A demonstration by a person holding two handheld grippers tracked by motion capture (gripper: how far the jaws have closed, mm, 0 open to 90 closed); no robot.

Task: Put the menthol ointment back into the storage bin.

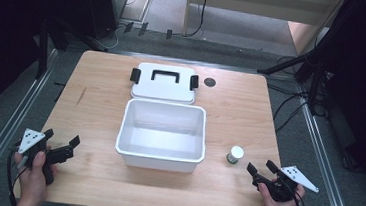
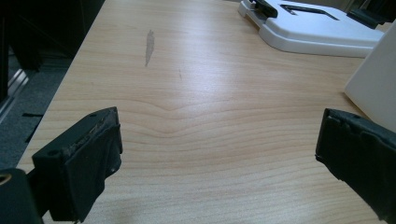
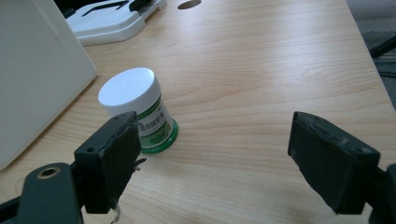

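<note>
Jar (image 3: 140, 112) upright just ahead of open right claw (image 3: 215, 163), untouched.

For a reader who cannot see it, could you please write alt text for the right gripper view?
A small white-capped bottle with a green label stands upright on a wooden table, just ahead of the open right gripper and partly behind its left-hand jaw. The white box rises at the left edge, and its lid lies flat farther back.

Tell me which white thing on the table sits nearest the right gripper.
The small jar with the white cap and green label, just ahead of the right gripper. The bin and its lid lie farther off.
</note>
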